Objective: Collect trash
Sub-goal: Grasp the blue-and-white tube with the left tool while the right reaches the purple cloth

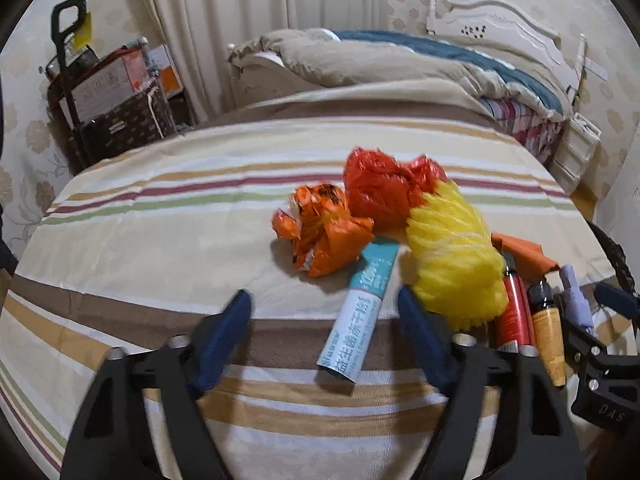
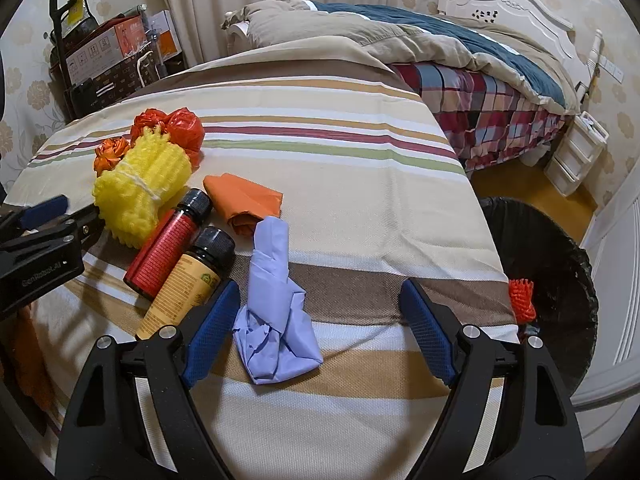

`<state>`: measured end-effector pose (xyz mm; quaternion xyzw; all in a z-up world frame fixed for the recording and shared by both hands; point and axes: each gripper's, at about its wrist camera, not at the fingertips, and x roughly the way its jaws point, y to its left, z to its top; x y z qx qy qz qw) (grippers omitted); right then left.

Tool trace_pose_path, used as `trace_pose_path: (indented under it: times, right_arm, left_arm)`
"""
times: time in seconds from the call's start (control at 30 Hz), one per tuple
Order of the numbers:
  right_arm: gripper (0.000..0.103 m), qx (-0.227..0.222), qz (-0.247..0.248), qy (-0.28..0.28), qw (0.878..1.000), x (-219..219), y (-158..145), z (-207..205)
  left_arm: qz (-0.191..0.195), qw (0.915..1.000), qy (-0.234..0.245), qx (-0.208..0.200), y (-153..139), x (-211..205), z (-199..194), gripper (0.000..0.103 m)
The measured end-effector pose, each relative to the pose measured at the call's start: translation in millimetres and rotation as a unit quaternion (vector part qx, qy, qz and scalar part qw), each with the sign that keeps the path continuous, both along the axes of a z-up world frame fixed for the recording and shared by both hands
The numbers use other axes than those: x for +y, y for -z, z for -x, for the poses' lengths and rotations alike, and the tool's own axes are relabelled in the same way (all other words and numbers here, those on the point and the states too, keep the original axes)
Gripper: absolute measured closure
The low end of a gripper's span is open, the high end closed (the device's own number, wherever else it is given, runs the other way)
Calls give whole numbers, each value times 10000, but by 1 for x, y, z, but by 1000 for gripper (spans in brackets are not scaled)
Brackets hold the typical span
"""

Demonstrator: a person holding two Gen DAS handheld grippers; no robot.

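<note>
So, both units wide apart, nothing held. Left hand-held gripper (image 1: 324,316) is released w/ the teal-white sachet box (image 1: 358,312) lying between its fingers; right hand-held gripper (image 2: 320,322) is released around the crumpled lilac paper (image 2: 276,304), which sits nearer its left finger.

All trash is on the striped surface (image 2: 340,168): yellow foam net (image 2: 142,196), red plastic bag (image 2: 176,124), orange wrapper (image 1: 324,232), folded orange paper (image 2: 242,200), red bottle (image 2: 168,244), amber bottle (image 2: 188,284). Black-lined bin (image 2: 560,280) is off the surface's right edge, w/ an orange-red net scrap (image 2: 522,300) at its rim.

Risks, imo:
- Lilac paper off-centre, so closing may just push it or pinch a loose flap; it probably unfolds and drops en route to bin.
- Right unit's left finger is just beside amber bottle, so a nudge could roll both bottles.
- Sachet box touches the foam net; closing could snag the net too.
- Both units close together, collision likely if they move at once.
</note>
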<state>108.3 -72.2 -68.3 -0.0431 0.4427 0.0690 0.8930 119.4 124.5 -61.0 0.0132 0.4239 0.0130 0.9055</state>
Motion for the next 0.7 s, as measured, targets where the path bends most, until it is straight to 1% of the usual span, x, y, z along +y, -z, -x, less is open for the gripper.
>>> trace_pose_path:
  times: [0.03,0.13,0.2,0.27,0.4,0.6,0.7]
  right_arm:
    - [22,0,0,0,10000,0,0,0]
    - [22,1,2,-1,10000,0,0,0]
    - [22,-3,5,-2,10000,0,0,0]
    - [22,-1,2,-2,10000,0,0,1]
    - [23,-3,3,-4,10000,1,0,1]
    - [30,-25,8,2,10000,1,-1,2]
    - [36,-63,20,11,10000,2,-3,4]
  left_arm:
    - [17,10000,30,72,2,0,-1,41]
    - [2,9999,130,91,2,-3,0,52]
    - [-41,9997,236,93,3,-6,1,62]
    - [-46,9995,316,85,3,-9,3,69]
    - [-48,9992,389,78,3,-11,7,80]
    - [101,9990,432,66,2,-11,16,82]
    - [199,9990,387,62,2,-10,22,83]
